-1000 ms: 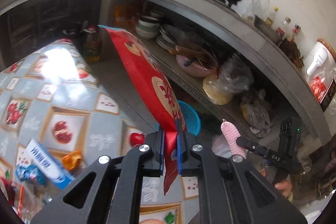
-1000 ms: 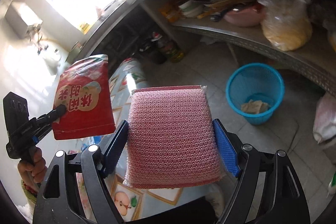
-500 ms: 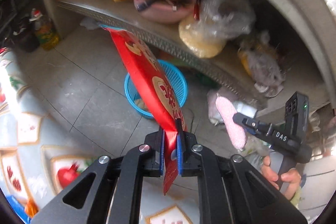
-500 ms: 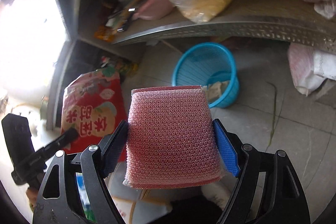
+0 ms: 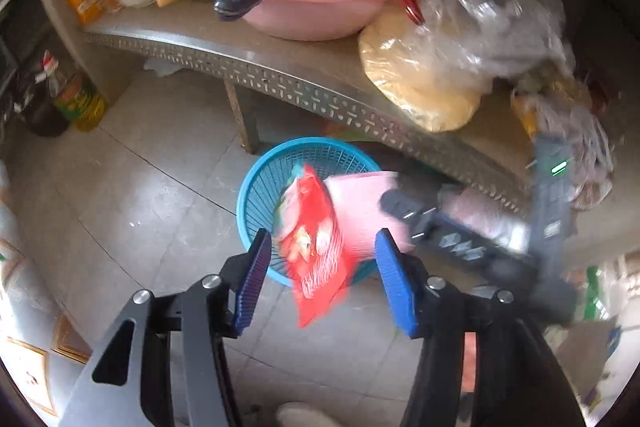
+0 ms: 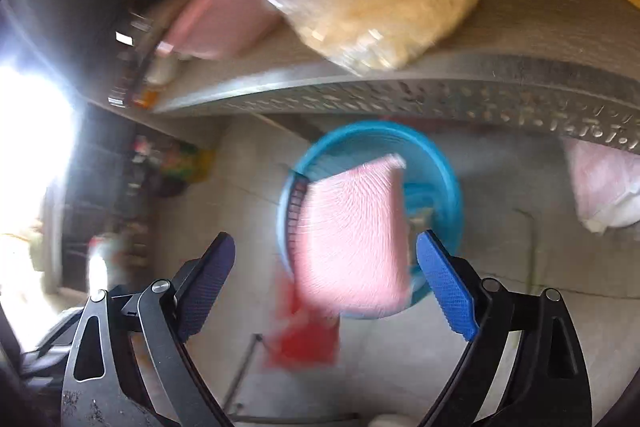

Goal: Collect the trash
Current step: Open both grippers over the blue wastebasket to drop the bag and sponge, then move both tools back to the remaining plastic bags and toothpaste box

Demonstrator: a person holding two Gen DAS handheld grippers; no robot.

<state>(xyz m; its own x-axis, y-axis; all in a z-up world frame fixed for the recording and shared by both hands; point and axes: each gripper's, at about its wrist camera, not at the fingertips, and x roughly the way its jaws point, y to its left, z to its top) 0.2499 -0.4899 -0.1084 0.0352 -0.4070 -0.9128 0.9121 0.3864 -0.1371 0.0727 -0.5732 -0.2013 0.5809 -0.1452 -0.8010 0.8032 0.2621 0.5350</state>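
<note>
Spreading both sets of blue pads wide, I see my left gripper (image 5: 320,279) and right gripper (image 6: 326,281) hold nothing. The crinkly red snack packet (image 5: 314,243) and soft pink mesh sponge (image 6: 354,235) hang loose above the far blue plastic basket (image 5: 260,187); both seem light and floppy, best pinched at an edge.

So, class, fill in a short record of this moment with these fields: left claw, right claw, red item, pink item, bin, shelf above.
left claw: open, empty
right claw: open, empty
red snack packet: loose in the air, over the bin's near rim
pink scouring pad: loose in the air, over the bin
blue mesh basket: on the floor tiles, under the shelf edge
metal shelf: holds a pink basin and a bagged yellow lump
</note>
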